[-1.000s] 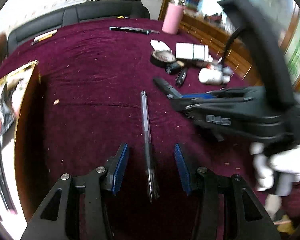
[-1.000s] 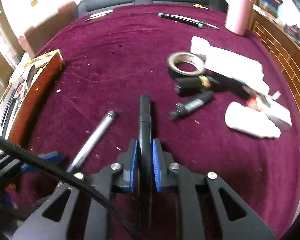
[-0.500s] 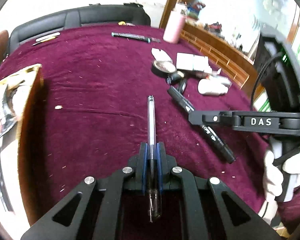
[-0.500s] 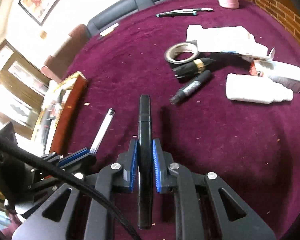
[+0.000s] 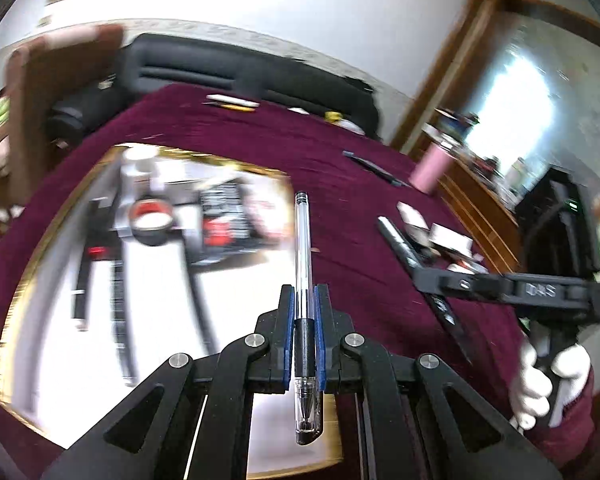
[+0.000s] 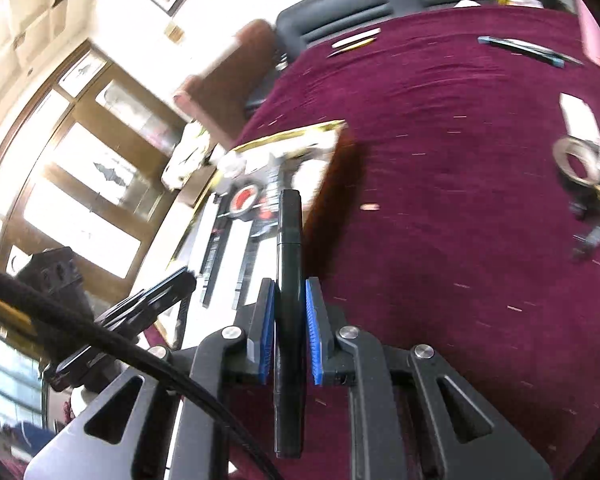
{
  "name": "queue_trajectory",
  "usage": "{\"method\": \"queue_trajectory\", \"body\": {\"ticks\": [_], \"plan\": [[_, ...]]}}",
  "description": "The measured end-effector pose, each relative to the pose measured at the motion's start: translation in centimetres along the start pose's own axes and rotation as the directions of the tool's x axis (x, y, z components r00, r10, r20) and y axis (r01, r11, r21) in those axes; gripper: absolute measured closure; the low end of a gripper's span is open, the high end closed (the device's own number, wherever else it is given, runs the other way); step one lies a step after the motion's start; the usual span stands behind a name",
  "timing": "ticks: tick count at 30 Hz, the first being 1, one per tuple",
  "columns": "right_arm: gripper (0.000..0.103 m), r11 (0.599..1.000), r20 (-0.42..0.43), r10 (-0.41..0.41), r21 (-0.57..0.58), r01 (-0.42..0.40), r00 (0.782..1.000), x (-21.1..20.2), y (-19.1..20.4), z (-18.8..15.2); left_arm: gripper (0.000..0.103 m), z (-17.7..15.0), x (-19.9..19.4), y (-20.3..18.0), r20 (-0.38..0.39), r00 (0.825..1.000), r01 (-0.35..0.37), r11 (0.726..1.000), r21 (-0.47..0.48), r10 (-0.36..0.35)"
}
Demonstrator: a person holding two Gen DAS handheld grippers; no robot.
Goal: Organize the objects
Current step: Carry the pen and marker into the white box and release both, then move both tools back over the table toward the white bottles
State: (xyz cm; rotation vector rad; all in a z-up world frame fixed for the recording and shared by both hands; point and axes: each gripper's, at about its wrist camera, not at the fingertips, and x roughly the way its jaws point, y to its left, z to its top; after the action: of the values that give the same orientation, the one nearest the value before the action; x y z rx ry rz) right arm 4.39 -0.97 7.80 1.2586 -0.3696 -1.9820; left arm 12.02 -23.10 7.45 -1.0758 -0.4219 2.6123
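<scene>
The left gripper has its jaws clamped on a clear ballpoint pen, gripping it at the black rubber sleeve so that the transparent barrel points forward and the tip hangs back toward the camera. The pen is held up off the maroon-clothed desk, above the near edge of a gold-rimmed box whose white floor carries a roll of tape and several dark, blurred items. The right gripper is clamped on a black marker, which runs straight forward between the blue pads and is also lifted, its far end over the same box. In the left wrist view, a white-gloved hand holds the right gripper's handle. More objects lie well apart on the cloth, among them a tape ring and a pink bottle.
</scene>
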Motion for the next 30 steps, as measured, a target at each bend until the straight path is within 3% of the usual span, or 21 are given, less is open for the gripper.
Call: {"method": "queue_trajectory", "body": {"ticks": [4, 8, 13, 18, 20, 22, 24, 30], "plan": [[0.09, 1.0, -0.073, 0.02, 0.006, -0.02, 0.997, 4.8, 2.0, 0.5, 0.096, 0.1, 0.5, 4.8, -0.046, 0.997, -0.064, 0.994, -0.087, 0.06], [0.09, 0.999, -0.132, -0.042, -0.017, 0.04, 0.99, 9.3, 3.7, 0.9, 0.096, -0.2, 1.4, 7.7, -0.089, 0.989, -0.128, 0.982, -0.136, 0.117], [0.09, 0.993, -0.173, -0.119, -0.04, 0.113, 0.978, 12.8, 4.8, 1.1, 0.096, -0.6, 2.5, 9.1, -0.102, 0.99, -0.114, 0.98, -0.164, 0.099], [0.088, 0.985, -0.152, -0.17, -0.044, 0.166, 0.974, 13.6, 5.5, 2.1, 0.095, -0.6, 2.8, 9.6, -0.084, 0.994, -0.086, 0.98, -0.179, 0.072], [0.087, 0.984, -0.141, -0.178, -0.034, 0.175, 0.974, 13.7, 5.5, 2.5, 0.091, -0.7, 2.4, 9.9, -0.066, 0.996, -0.072, 0.979, -0.192, 0.06], [0.085, 0.982, -0.126, -0.191, -0.031, 0.189, 0.974, 13.6, 5.6, 2.8, 0.07, -0.6, 1.6, 9.9, -0.043, 0.997, -0.069, 0.978, -0.195, 0.062], [0.085, 0.98, -0.106, -0.199, -0.034, 0.196, 0.974, 13.2, 5.8, 2.9, 0.06, -0.7, 0.7, 9.9, -0.011, 0.998, -0.064, 0.978, -0.198, 0.063], [0.077, 0.985, -0.053, -0.175, -0.006, 0.175, 0.983, 11.0, 5.2, 1.6, 0.055, -1.4, -2.8, 10.2, 0.093, 0.995, -0.002, 0.968, -0.252, 0.026]]}}
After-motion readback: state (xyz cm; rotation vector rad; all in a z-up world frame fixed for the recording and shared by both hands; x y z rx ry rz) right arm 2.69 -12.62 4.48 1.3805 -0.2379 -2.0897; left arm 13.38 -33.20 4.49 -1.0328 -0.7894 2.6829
